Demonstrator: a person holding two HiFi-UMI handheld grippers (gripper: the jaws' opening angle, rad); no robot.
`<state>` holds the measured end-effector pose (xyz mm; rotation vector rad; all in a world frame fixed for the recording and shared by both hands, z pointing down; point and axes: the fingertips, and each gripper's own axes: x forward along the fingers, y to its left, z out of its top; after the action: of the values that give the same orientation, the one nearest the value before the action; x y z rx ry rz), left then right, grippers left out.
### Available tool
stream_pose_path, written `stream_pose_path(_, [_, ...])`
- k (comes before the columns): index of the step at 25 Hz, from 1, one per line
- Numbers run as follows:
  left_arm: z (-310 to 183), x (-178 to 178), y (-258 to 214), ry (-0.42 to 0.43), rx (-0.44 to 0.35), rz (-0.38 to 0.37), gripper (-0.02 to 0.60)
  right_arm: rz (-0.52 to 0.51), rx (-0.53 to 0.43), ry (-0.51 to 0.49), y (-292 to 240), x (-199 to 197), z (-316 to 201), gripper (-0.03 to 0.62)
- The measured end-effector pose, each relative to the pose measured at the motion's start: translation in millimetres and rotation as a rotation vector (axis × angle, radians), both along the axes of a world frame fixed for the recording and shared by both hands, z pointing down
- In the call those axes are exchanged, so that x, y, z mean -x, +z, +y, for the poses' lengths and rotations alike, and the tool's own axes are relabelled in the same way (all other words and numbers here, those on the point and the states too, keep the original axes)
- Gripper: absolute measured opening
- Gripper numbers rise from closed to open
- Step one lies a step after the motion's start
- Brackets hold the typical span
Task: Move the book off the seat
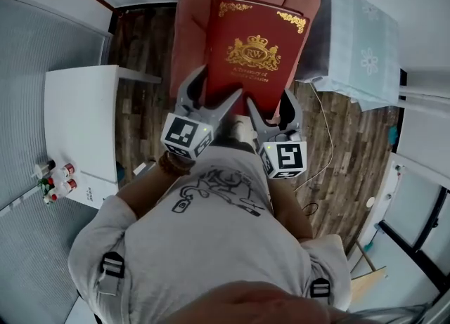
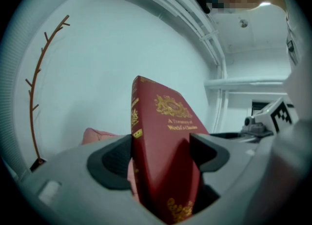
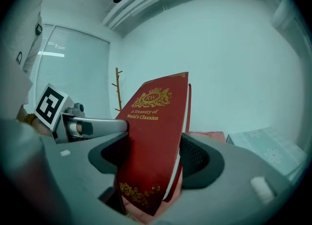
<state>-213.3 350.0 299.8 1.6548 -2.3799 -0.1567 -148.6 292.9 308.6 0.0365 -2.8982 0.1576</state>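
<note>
A thick red book (image 1: 256, 48) with gold print is held up over the pink cushioned seat (image 1: 191, 27), its cover toward me. My left gripper (image 1: 218, 98) grips its near left edge and my right gripper (image 1: 273, 110) its near right corner. In the left gripper view the book (image 2: 163, 141) stands on edge between the jaws, spine to the left, and the left gripper (image 2: 161, 158) is shut on it. The right gripper view shows the book (image 3: 153, 136) likewise clamped by the right gripper (image 3: 153, 158), both pads against its covers.
A white table (image 1: 81, 115) stands at the left with small bottles (image 1: 56, 178) at its near corner. A pale blue patterned cloth covers a box (image 1: 358, 41) right of the seat. A cable (image 1: 325, 140) lies on the wooden floor. A thin branch-like coat stand (image 2: 36, 97) leans by the wall.
</note>
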Motion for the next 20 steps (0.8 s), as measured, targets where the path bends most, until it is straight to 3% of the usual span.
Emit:
stream_pose_path(3, [-10.7,-13.9,-0.7,0.057,-0.002,-0.001,0.364,-0.002,-0.001,0.057,-0.8,-17.1,-6.7,0.327])
stream_pose_path(8, [-48.8,-68.6,-9.8,0.182,-0.007,-0.004,0.364,-0.012,-0.007,0.186,-9.6,-78.1,-35.6,0.327])
stream_pose_path(15, [-56.1,-59.7,-0.7,0.357,-0.031,0.021,0.364,0.009,-0.03,0.358,-2.1,-76.3,-28.8,0.327])
stream_pose_path(20, [-111.7,-172.9,-13.5,0.527,-0.024,0.013,0.364,-0.006,-0.027,0.529,-14.3,-193.1,-70.2,0.327])
